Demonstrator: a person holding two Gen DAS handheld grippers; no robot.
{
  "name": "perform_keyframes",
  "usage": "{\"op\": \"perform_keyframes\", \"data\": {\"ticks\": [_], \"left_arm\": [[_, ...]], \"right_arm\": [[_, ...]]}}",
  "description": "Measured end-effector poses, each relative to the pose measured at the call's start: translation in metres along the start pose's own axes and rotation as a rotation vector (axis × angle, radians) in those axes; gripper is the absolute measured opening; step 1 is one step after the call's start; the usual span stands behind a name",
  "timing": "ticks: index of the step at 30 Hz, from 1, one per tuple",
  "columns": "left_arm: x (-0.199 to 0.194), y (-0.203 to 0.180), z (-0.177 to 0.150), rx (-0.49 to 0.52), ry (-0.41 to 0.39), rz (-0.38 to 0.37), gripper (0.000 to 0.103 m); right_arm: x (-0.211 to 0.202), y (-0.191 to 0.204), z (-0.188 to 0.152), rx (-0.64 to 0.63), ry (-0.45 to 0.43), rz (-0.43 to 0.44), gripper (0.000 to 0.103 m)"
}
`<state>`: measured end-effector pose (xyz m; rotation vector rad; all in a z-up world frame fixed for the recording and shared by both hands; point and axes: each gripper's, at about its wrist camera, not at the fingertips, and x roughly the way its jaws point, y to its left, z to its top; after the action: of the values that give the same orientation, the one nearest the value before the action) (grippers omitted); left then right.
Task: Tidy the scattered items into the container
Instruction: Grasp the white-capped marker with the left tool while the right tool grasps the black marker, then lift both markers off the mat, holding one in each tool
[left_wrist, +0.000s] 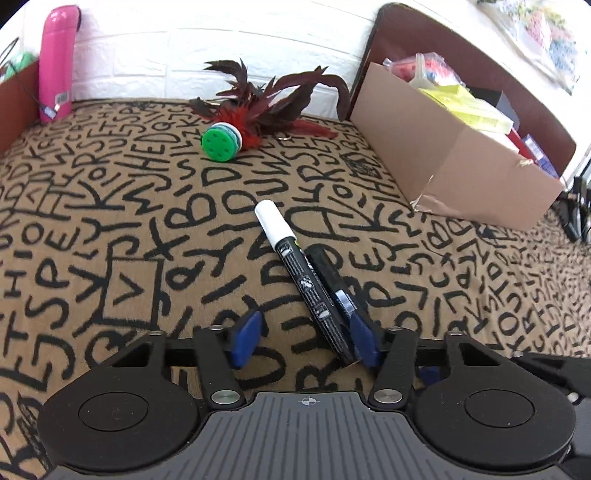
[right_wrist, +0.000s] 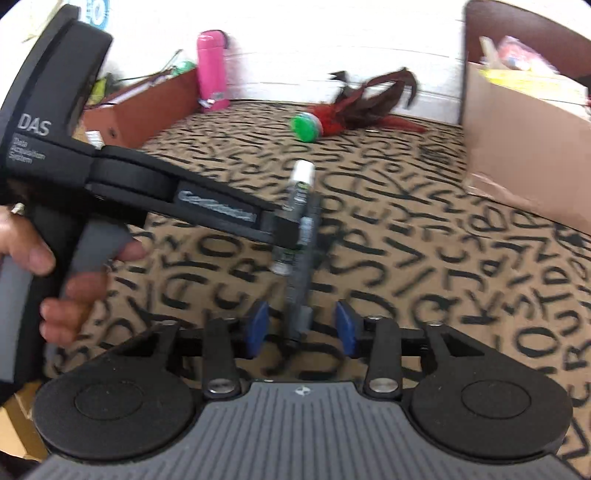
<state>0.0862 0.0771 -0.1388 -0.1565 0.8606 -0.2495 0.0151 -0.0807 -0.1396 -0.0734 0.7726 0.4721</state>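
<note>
Two markers lie side by side on the letter-print cloth: one with a white cap (left_wrist: 295, 266) and a black one (left_wrist: 330, 273) to its right. My left gripper (left_wrist: 304, 338) is open around their near ends, its right pad (left_wrist: 364, 341) against the black marker. In the blurred right wrist view, my right gripper (right_wrist: 301, 328) is open, and the black marker's (right_wrist: 301, 266) near end lies between its pads. The left gripper's body (right_wrist: 177, 199) crosses that view from the left. A cardboard box (left_wrist: 454, 162) with items stands at the right.
A green-based shuttlecock with dark red feathers (left_wrist: 255, 114) lies near the back wall. A pink bottle (left_wrist: 57, 62) stands at the back left beside a brown tray (left_wrist: 16, 99). The cloth's right edge drops off past the box.
</note>
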Motion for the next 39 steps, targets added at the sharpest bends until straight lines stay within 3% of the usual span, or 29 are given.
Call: {"op": "perform_keyframes", "data": {"ticks": [3, 7, 10, 14, 18, 30, 33, 36, 39], "left_arm": [[0.005, 0.004, 0.006, -0.019, 0.005, 0.02, 0.038], [0.012, 0.003, 0.012, -0.01, 0.002, 0.043, 0.047], [0.018, 0.0, 0.016, 0.007, -0.004, 0.055, 0.045], [0.02, -0.001, 0.017, 0.036, -0.007, 0.073, 0.015], [0.013, 0.007, 0.012, 0.019, -0.003, 0.047, 0.012], [-0.023, 0.014, -0.022, 0.004, 0.014, 0.032, 0.013], [-0.027, 0.012, -0.024, 0.007, 0.026, 0.022, 0.015], [-0.029, 0.008, -0.027, 0.009, 0.032, 0.004, 0.037], [-0.028, 0.001, -0.029, 0.036, 0.032, 0.014, 0.042]], "right_arm": [[0.0, -0.007, 0.004, 0.011, -0.012, -0.02, 0.033], [0.009, -0.005, 0.005, 0.001, -0.007, -0.012, 0.032], [0.014, -0.002, 0.005, -0.012, -0.022, -0.025, 0.032], [0.02, -0.003, 0.007, -0.005, -0.039, -0.035, 0.032], [0.019, -0.002, 0.006, -0.016, -0.039, -0.035, 0.032], [0.01, -0.003, -0.003, -0.011, -0.043, -0.044, 0.032], [0.008, -0.001, -0.004, -0.028, -0.036, -0.043, 0.028], [0.002, 0.001, -0.006, -0.038, -0.017, -0.018, 0.017], [-0.004, 0.004, -0.011, -0.044, -0.005, -0.003, 0.017]]}}
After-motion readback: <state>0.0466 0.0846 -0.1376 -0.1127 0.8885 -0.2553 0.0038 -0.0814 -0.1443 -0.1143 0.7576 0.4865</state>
